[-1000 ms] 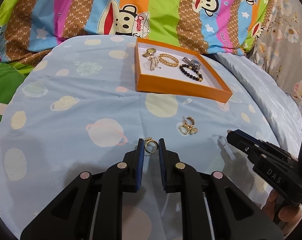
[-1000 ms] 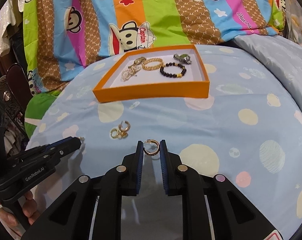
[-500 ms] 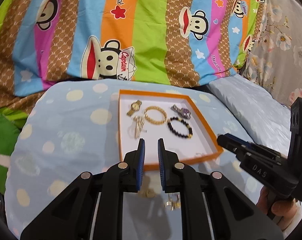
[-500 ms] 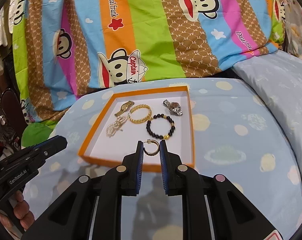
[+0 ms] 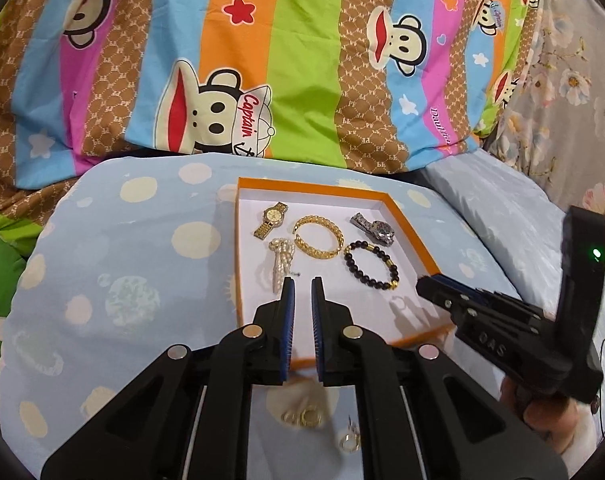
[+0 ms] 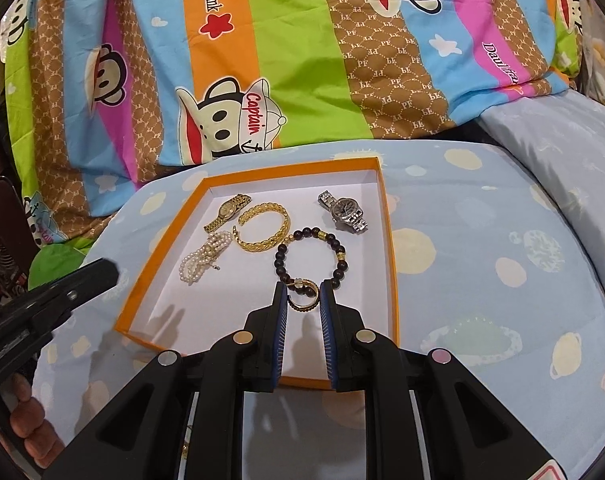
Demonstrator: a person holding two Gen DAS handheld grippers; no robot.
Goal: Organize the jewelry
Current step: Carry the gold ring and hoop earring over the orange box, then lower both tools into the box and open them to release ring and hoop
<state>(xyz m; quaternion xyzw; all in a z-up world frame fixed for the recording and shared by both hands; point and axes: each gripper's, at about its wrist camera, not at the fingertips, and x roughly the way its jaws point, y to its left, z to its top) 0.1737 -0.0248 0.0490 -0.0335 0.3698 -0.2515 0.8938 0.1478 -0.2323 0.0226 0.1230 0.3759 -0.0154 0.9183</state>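
Note:
An orange tray (image 6: 387, 216) with a white floor holds a gold watch (image 6: 227, 212), a gold bangle (image 6: 264, 228), a pearl piece (image 6: 204, 255), a dark bead bracelet (image 6: 314, 256) and a silver watch (image 6: 344, 210). My right gripper (image 6: 302, 298) is shut on a gold hoop earring (image 6: 302, 298) and holds it over the tray's near part. My left gripper (image 5: 300, 284) is nearly closed and empty, above the tray's (image 5: 238, 264) near edge. Loose gold earrings (image 5: 302, 418) lie on the cloth below it.
The tray rests on a light blue planet-print cushion (image 6: 502, 264). A striped monkey-print blanket (image 6: 302, 60) rises behind it. A small silver piece (image 5: 350, 442) lies beside the loose earrings. A second blue cushion (image 5: 502, 208) sits to the right.
Both grippers rose and moved forward from the cloth to the tray. The right one carried the hoop earring over the tray. The left one left its earring on the cloth.

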